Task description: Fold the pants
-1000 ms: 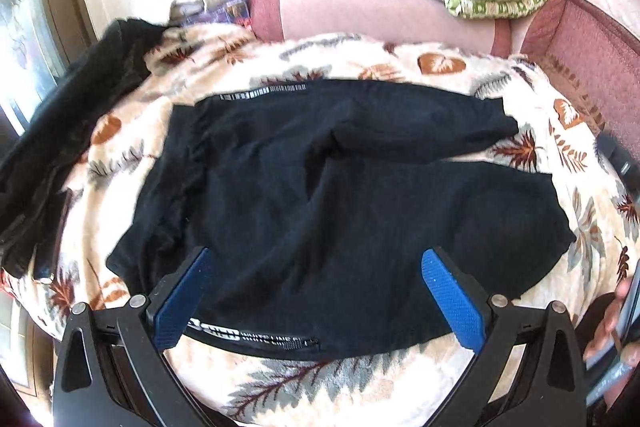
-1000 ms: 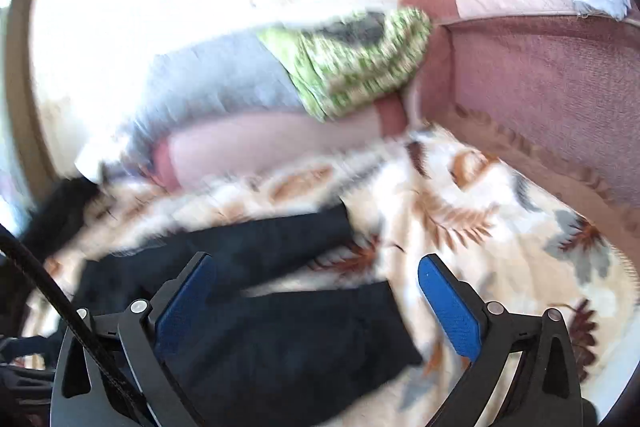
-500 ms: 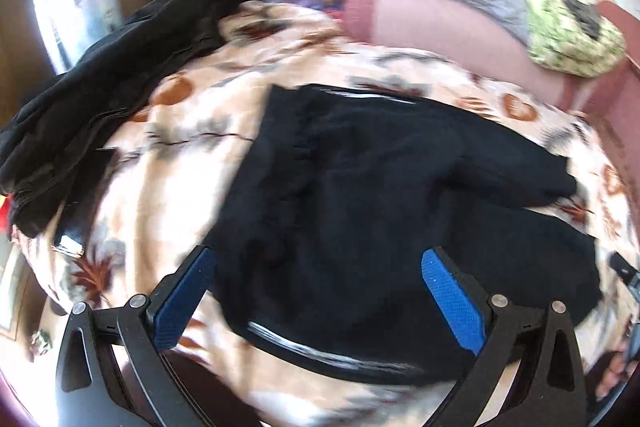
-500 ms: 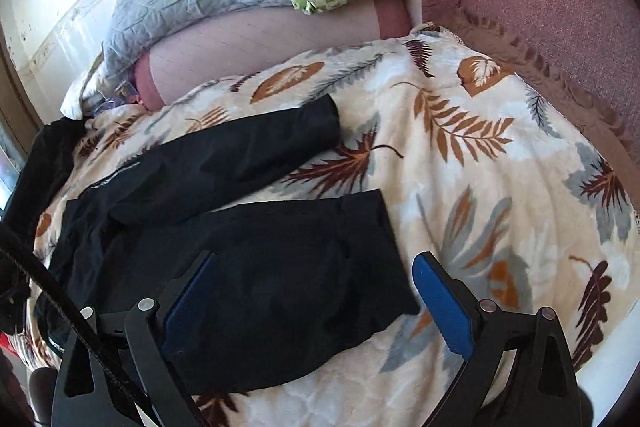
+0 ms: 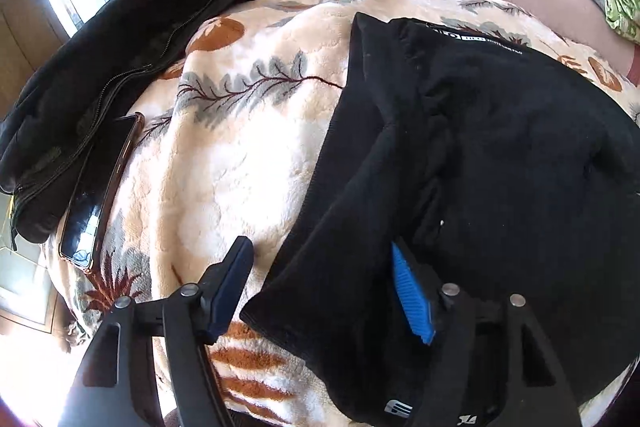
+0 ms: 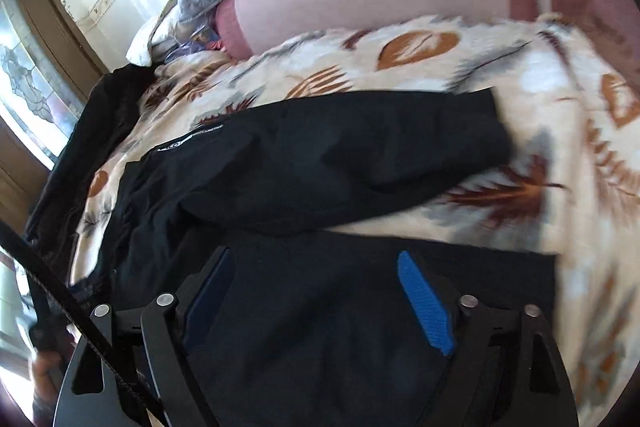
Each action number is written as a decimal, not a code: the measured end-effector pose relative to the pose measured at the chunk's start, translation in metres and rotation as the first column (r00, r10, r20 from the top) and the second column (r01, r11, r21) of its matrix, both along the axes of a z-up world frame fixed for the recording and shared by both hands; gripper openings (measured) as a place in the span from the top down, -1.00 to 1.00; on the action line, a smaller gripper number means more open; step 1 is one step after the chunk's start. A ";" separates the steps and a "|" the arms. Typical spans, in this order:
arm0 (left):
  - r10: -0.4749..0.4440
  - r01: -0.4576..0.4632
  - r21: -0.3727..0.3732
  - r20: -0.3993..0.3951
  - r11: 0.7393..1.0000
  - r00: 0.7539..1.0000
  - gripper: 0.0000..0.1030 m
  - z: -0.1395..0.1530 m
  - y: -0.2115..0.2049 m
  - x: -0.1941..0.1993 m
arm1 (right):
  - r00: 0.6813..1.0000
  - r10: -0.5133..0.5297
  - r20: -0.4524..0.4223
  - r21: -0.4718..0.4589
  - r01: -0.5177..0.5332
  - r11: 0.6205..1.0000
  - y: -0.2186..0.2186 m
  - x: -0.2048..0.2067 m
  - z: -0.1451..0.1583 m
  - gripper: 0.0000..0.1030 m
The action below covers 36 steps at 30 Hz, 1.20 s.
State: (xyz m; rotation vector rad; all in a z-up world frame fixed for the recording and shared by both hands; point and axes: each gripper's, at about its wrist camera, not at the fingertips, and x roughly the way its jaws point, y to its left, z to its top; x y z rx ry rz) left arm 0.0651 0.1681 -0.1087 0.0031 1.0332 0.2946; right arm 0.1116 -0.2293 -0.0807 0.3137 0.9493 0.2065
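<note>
Left hand-held gripper (image 5: 320,287) open wide, straddling the waistband corner of the black pants (image 5: 480,147), nothing pinched yet. Right hand-held gripper (image 6: 312,299) also spread open, hovering low over the near leg. Pants lying flat on the leaf-print blanket (image 5: 240,147) (plush, so easy to snag along with the fabric). Could grab only the top layer and leave the fold lopsided. Worth watching the phone (image 5: 100,187) by the black jacket (image 5: 120,47) at the edge, could slide off if the blanket drags.

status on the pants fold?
Left gripper open, straddling waist corner of black pants. Right gripper open over near leg. Phone clear.
</note>
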 end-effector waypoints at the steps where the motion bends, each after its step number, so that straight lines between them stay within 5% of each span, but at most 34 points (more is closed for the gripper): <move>1: -0.005 0.005 0.003 0.018 1.000 1.000 -0.34 0.000 0.000 -0.003 | 0.999 -0.030 -0.016 0.007 0.031 1.000 -0.005 0.010 -0.005 -0.62; 8: 0.012 -0.008 -0.046 0.076 0.999 0.997 -0.38 0.000 0.001 -0.008 | 0.917 -0.397 -0.044 -0.121 0.389 0.913 -0.106 0.052 -0.021 -0.59; 11: 0.010 -0.007 -0.031 0.089 1.000 0.996 -0.38 0.000 -0.003 -0.008 | 0.903 -0.430 -0.016 -0.193 0.419 0.887 -0.127 0.075 -0.024 -0.60; 14: 0.011 -0.008 -0.032 0.094 0.999 0.996 -0.38 0.000 -0.002 -0.008 | 0.923 -0.372 -0.095 -0.169 0.353 0.920 -0.134 0.107 -0.042 -0.56; 15: 0.012 -0.009 -0.038 0.095 0.999 0.995 -0.38 -0.001 -0.001 -0.007 | 0.932 -0.344 -0.115 -0.174 0.322 0.931 -0.132 0.114 -0.045 -0.28; 17: 0.016 -0.011 -0.047 0.098 0.999 0.995 -0.38 -0.001 0.000 -0.008 | 0.952 -0.291 -0.093 -0.216 0.266 0.939 -0.128 0.125 -0.039 0.62; 19: 0.020 -0.016 -0.043 0.100 0.999 0.995 -0.39 -0.001 0.000 -0.008 | 0.947 -0.307 -0.097 -0.242 0.277 0.930 -0.132 0.130 -0.033 0.98; 24: 0.019 -0.016 -0.034 0.105 0.999 0.994 -0.40 -0.001 -0.001 -0.008 | 0.892 -0.451 -0.013 -0.490 0.388 0.781 -0.153 0.133 -0.024 1.00; 26: 0.025 -0.019 -0.049 0.108 0.999 0.994 -0.39 0.000 0.000 -0.009 | 0.887 -0.461 -0.020 -0.343 0.427 0.836 -0.169 0.122 -0.018 0.84; 28: 0.026 -0.020 -0.054 0.112 0.998 0.993 -0.39 0.001 0.001 -0.010 | 0.902 -0.418 -0.107 -0.105 0.408 0.907 -0.179 0.109 -0.020 -0.20; 29: 0.025 -0.019 -0.052 0.114 0.998 0.993 -0.40 0.001 0.000 -0.011 | 0.907 -0.401 -0.125 -0.022 0.402 0.915 -0.178 0.102 -0.023 -0.30; 35: 0.010 -0.007 -0.018 0.127 1.000 0.992 -0.39 0.004 -0.007 -0.014 | 0.924 -0.342 -0.171 0.015 0.349 0.937 -0.148 0.094 -0.039 -0.25; 36: 0.011 -0.009 -0.017 0.126 1.000 0.992 -0.39 0.004 -0.007 -0.013 | 0.927 -0.328 -0.182 0.009 0.336 0.942 -0.141 0.097 -0.043 0.20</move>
